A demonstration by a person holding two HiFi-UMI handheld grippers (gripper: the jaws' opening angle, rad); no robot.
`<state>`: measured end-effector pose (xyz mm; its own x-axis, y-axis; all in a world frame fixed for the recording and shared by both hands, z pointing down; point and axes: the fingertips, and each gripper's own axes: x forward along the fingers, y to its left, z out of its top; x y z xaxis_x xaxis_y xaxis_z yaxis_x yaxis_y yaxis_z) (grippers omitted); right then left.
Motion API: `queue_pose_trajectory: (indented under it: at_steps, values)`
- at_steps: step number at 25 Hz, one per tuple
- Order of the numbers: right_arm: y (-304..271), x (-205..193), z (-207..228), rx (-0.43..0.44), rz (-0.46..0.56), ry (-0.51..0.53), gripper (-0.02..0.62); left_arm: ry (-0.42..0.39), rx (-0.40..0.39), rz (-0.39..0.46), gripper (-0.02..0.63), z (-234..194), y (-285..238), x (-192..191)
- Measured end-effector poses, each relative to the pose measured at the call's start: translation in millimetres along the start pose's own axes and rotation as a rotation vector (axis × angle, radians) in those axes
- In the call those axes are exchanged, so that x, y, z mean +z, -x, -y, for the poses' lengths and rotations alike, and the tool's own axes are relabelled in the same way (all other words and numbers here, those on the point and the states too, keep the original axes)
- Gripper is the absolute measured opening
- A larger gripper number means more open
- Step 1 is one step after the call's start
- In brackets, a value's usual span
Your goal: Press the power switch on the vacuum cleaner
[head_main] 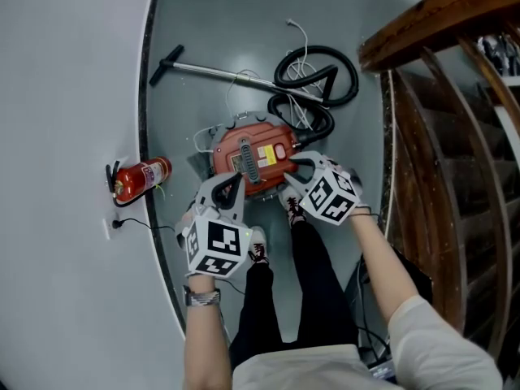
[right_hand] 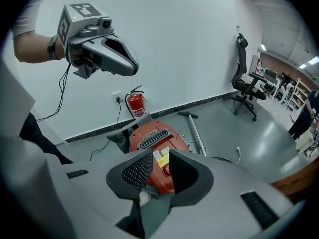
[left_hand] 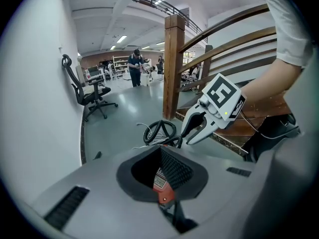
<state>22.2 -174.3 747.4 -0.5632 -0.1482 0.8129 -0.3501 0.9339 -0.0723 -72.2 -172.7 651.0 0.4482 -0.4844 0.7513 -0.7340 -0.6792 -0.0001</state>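
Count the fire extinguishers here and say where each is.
1. The extinguisher stands against the wall, left of the vacuum in the head view. Others may be out of view.

At 9 o'clock in the head view, against the white wall (head_main: 65, 96), a red fire extinguisher (head_main: 146, 175); at 8 o'clock, a black plug (head_main: 118, 223). At 2 o'clock, a wooden stair railing (head_main: 431, 13). In the left gripper view, at 10 o'clock, a black office chair (left_hand: 87, 92).

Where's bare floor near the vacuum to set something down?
Free: floor between the wand and fire extinguisher, left of the vacuum cleaner; also beyond the wand. Crowded: hose and cable coils on its right, shoes at its near side.
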Motion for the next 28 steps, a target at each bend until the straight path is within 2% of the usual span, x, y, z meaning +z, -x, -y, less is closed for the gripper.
queue_pose_trajectory:
  at_steps: [8, 19, 28]
  values:
    - [-30, -23, 2, 0.040, -0.053, -0.035, 0.106, 0.008, -0.004, -0.020, 0.002, -2, -6, -9]
    - [-54, -37, 10, 0.052, -0.074, -0.037, 0.106, 0.025, -0.021, -0.035, 0.002, -1, -29, -16]
    - [-75, -49, 5, 0.102, -0.090, -0.076, 0.106, 0.047, -0.044, -0.059, 0.001, 5, -53, -23]
